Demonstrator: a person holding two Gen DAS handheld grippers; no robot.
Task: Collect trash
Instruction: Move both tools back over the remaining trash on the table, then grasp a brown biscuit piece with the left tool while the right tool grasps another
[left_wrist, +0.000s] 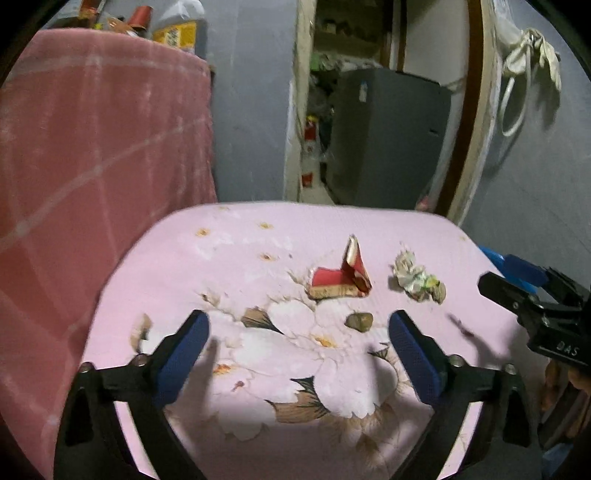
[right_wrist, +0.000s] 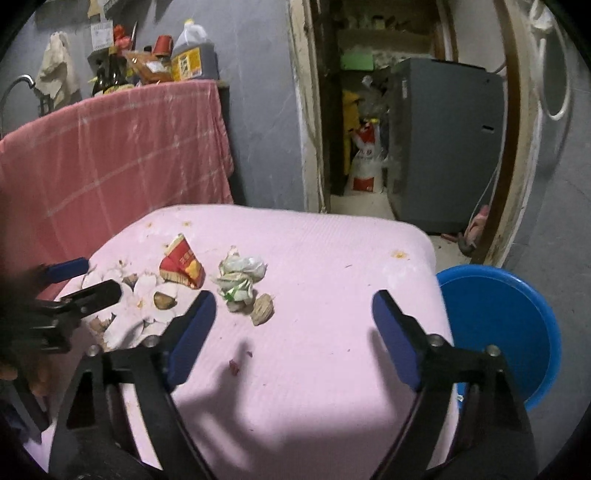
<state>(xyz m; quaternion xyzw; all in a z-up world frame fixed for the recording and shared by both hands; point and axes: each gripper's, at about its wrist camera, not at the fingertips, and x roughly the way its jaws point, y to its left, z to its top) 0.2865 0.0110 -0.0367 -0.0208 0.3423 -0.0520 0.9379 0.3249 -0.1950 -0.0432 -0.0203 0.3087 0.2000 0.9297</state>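
Note:
Trash lies on a pink flowered tablecloth (left_wrist: 229, 280). A torn red carton (left_wrist: 341, 277) stands folded open; it also shows in the right wrist view (right_wrist: 183, 264). A crumpled white wrapper (left_wrist: 412, 275) lies right of it, with a brown nutshell (left_wrist: 439, 293) beside it. A second brown shell (left_wrist: 359, 320) lies nearer. In the right wrist view the wrapper (right_wrist: 240, 275) and shell (right_wrist: 263, 308) sit ahead to the left. My left gripper (left_wrist: 298, 334) is open and empty just short of the near shell. My right gripper (right_wrist: 293, 314) is open and empty above bare cloth.
A blue plastic basin (right_wrist: 502, 325) sits low beside the table's right edge. A pink cloth (right_wrist: 110, 155) covers a counter at the left with bottles (right_wrist: 192, 51) on top. A doorway behind shows a grey appliance (right_wrist: 443, 144) and a white sack (right_wrist: 364, 162).

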